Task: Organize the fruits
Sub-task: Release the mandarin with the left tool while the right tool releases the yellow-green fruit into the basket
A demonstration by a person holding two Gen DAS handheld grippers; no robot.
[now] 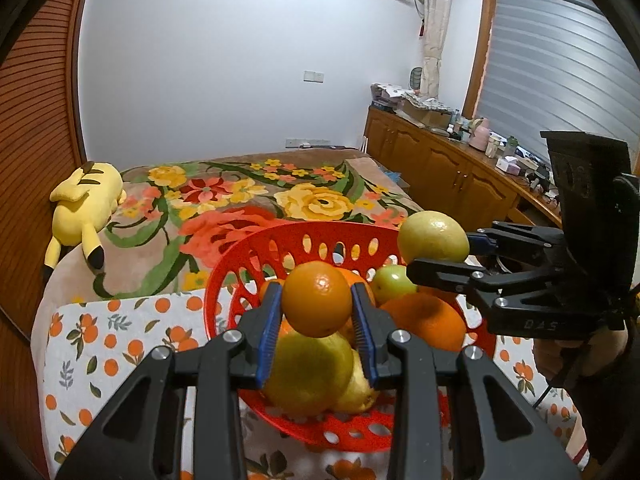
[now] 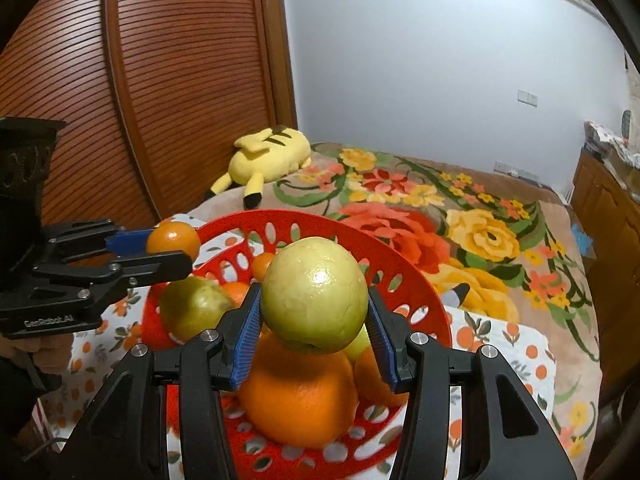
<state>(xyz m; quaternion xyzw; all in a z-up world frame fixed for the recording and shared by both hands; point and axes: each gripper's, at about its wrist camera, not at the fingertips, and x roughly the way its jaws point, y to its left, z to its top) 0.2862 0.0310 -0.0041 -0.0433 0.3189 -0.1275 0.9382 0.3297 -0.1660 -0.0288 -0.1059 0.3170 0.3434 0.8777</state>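
Floral bed (image 1: 224,200), red basket (image 1: 320,236) — left gripper (image 1: 316,300) pinching orange (image 1: 316,298), right gripper (image 2: 314,312) gripping perhaps guava (image 2: 314,294).

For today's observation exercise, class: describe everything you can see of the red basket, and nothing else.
The red basket is round and bowl-shaped, seemingly glossy plastic, its wall pierced with rows of oval holes. It sits upright on an orange-print cloth at the edge of a floral blanket. Inside lie a large orange, a yellow-green fruit and other citrus, piled against its wall. Both grippers hold fruit above it; neither visibly touches it. Its near rim is partly hidden behind their fingers.
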